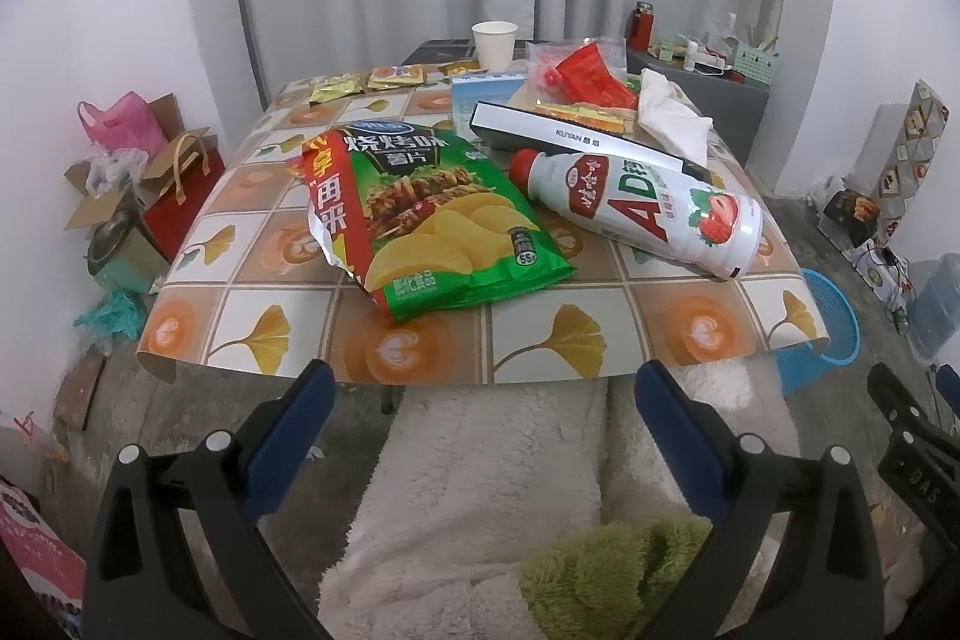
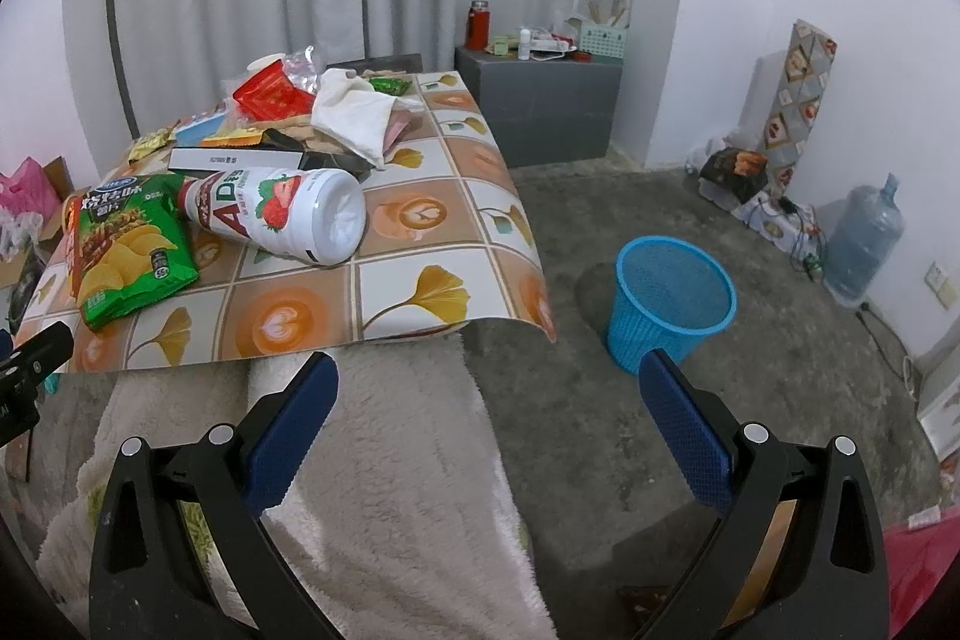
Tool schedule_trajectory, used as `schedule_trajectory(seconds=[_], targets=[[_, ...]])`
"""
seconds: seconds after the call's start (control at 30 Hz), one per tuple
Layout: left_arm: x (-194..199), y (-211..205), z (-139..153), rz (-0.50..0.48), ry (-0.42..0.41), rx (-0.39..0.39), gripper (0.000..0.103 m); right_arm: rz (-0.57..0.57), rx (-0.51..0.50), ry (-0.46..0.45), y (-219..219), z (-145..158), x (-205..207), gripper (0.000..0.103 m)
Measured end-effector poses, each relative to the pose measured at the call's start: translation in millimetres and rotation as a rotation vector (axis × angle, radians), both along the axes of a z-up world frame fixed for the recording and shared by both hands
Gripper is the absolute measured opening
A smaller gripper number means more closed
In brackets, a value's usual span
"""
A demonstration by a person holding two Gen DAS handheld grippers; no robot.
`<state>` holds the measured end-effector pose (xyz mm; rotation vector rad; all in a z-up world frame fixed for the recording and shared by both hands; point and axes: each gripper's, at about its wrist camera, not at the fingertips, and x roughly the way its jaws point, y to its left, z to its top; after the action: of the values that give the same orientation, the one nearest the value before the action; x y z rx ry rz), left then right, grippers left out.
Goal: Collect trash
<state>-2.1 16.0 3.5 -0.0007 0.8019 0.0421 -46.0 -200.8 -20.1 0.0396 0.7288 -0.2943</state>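
Both the left gripper (image 1: 480,382) and right gripper (image 2: 486,376) hang open and empty before the desk (image 1: 540,334). A green chip bag (image 1: 432,220) and white strawberry bottle (image 1: 648,214) lie near its front edge. A blue basket (image 2: 672,304) stands on the floor beside its right edge.

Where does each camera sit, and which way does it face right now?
Left wrist: behind the open left tool, facing the table head-on; chip bag centred; fleece-covered lap below; the right tool's tip at the right edge.
Right wrist: behind the open right tool, aimed past the table's right corner at the floor and blue basket; lap below.
Shared: chip bag, drink bottle, basket.
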Motion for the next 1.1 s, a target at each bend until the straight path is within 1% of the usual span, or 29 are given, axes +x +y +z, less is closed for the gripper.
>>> schedule_trajectory(seconds=[1.1], targets=[[0.4,4.2,1.0,0.005,-0.002,-0.004,0.098,0.0,0.003,-0.003,0.6,-1.4,2.5,0.096]])
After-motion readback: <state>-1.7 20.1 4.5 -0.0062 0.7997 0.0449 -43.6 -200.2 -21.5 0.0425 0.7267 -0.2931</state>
